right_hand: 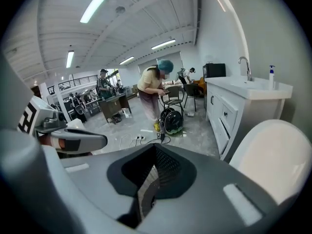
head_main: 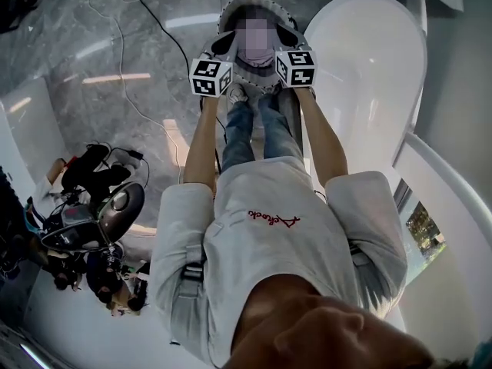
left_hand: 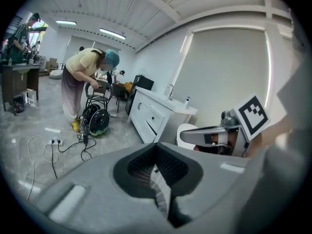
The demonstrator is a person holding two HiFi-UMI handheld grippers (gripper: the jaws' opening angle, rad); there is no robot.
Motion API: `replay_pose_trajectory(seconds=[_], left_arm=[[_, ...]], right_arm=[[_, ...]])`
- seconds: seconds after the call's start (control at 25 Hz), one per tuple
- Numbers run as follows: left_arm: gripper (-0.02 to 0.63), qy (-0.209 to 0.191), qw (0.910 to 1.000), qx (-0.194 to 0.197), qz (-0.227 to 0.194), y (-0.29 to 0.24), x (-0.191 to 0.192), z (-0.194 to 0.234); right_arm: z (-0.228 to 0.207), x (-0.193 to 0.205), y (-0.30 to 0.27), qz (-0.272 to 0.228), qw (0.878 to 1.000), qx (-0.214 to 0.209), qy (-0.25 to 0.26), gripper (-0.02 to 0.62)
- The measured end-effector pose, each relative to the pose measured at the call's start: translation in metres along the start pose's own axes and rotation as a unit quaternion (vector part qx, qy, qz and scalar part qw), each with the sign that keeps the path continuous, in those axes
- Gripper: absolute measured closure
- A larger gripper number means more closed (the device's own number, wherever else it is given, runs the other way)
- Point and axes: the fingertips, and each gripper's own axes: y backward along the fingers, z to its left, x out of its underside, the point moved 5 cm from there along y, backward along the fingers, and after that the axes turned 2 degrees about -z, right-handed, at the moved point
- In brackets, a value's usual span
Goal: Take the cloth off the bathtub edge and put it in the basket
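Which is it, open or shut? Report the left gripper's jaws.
Shut. In the left gripper view, the left gripper has its jaws pressed together, with no open gap between them.

We see: white bathtub (head_main: 369, 60) | grey veined marble floor (head_main: 92, 52) | grey left gripper (left_hand: 157, 165), right gripper (right_hand: 155, 165) | black-and-white marker cubes (head_main: 211, 77) | blue jeans (head_main: 238, 137) | pale shirt (head_main: 261, 260), red lettering
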Motion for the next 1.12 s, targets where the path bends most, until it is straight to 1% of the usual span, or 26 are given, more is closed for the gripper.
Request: replay_pose_trajectory(seconds=[0.32, 0.44, 0.64, 0.88, 1.12], left_arm=[[0.606, -0.055, 0.9966, -0.01, -0.061, 0.028, -0.087, -0.015], [0.606, -0.069, 0.9943, -0.011, -0.08, 0.037, -0.116, -0.018], [0.606, -0.085, 0.9916, -0.013, -0.096, 0.055, -0.139, -0.029], [0.606, -0.105, 0.9869, -0.019, -0.12, 0.068, -0.161, -0.044], [0.606, -0.126, 0.9812, -0.015, -0.146, 0.077, -0.201, -0.053]], right_arm=[[0.005, -0.075, 0.041, -0.079, 0.996, 0.005, 0.035, 0.589], [0.01, -0.098, 0.052, -0.099, 0.994, 0.005, 0.05, 0.589], [0.023, -0.123, 0.073, -0.13, 0.989, -0.002, 0.062, 0.589], [0.022, -0.148, 0.098, -0.173, 0.982, -0.005, 0.073, 0.589], [0.022, -0.183, 0.115, -0.206, 0.974, -0.002, 0.089, 0.589]])
